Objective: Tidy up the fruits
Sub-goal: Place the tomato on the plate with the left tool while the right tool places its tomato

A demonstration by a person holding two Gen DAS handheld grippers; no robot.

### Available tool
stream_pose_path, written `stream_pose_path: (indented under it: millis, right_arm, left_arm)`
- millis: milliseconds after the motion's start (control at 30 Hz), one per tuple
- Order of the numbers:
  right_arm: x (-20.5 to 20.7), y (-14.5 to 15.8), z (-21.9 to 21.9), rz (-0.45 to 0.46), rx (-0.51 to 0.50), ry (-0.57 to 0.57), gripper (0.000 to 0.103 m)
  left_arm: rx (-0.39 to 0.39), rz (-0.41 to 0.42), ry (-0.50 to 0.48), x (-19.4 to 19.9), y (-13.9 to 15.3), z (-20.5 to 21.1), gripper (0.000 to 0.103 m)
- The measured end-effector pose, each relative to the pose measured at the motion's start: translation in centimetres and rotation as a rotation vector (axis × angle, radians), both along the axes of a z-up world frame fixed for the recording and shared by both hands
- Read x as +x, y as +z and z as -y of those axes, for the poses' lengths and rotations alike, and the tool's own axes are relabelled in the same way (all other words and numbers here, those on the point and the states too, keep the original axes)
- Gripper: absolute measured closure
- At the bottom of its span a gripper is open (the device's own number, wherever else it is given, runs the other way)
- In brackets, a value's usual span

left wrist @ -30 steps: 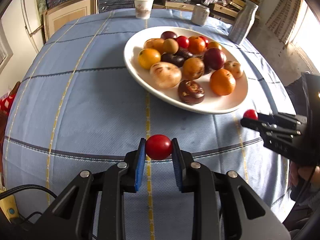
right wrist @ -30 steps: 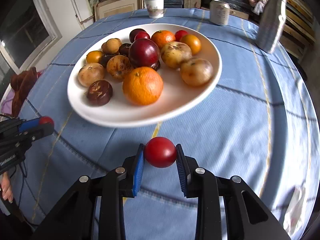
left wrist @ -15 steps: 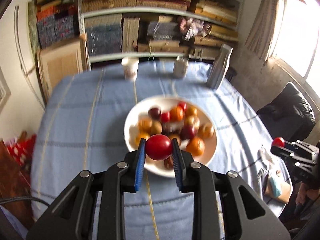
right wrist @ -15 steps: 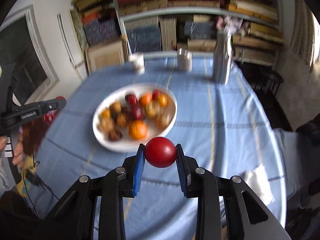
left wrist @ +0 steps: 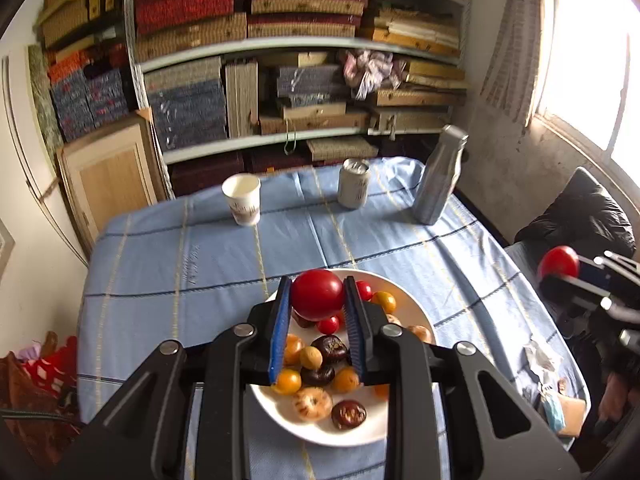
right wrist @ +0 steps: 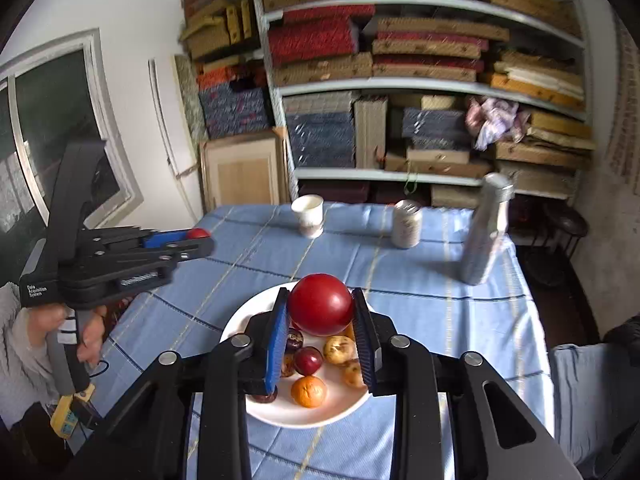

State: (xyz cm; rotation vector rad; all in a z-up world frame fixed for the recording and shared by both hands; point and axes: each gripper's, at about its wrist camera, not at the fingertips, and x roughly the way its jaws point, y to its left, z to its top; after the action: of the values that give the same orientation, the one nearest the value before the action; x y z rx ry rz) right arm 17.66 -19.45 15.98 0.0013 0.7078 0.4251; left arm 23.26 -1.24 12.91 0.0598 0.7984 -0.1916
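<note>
Both grippers are hanging above the plate [left wrist: 416, 312] of fruit on the blue-clothed table [left wrist: 208, 256], the left gripper [left wrist: 316, 300] pinching one red tomato [left wrist: 317, 294] and the right gripper [right wrist: 320, 312] pinching another tomato [right wrist: 320, 304] between its blue pads.

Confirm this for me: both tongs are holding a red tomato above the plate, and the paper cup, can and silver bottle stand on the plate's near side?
Not quite. Each tongs, left tongs and right tongs, does hold a red tomato, but the paper cup, can and silver bottle stand beyond the plate, at the table's far end, as the left wrist view shows.
</note>
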Motion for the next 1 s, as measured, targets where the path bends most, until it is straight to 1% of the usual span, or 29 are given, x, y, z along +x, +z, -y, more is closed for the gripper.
stream_pose_path:
  millis: [133,300,433,533,633,833,933,1000]
  right_arm:
    - [3.7,-4.3,-1.8,-0.076,-0.012,0.029,0.072]
    - [9.4,-9.9,-4.2,-0.192,-0.02,0.047,0.072]
    - [12.9,-13.5,-6.4,-0.257,-0.041,0.071,0.072]
    - [14.7,-15.5,-7.6,-0.291,-0.05,0.08,0.072]
    - [15.8,-16.8,-8.5,-0.316,-0.057,0.089,0.072]
    - [16.9,-18.1,-9.3,-0.344,-0.056,0.096,0.072]
    - [17.3,-18.7,-9.5,-0.362,-0.058,0.099,0.072]
    - [17.4,-19.0,-9.4,-0.376,-0.053,0.093,0.069]
  left_arm:
    - [-0.011,-0.077,0.028,3.4,-4.8,0.2,0.078]
    - [-0.011,-0.16,0.066,5.8,-10.3,-0.3,0.078]
    - [-0.032,-0.232,0.112,7.5,-14.5,-1.7,0.078]
    - [-0.048,-0.268,0.139,8.5,-16.6,-2.8,0.078]
    - [-0.058,-0.272,0.15,8.9,-17.4,-3.4,0.078]
    - [-0.066,-0.285,0.146,10.2,-18.3,-3.4,0.077]
    - [-0.072,-0.289,0.16,10.5,-18.8,-3.6,0.076]
    - [-0.082,-0.289,0.162,10.5,-18.9,-3.6,0.076]
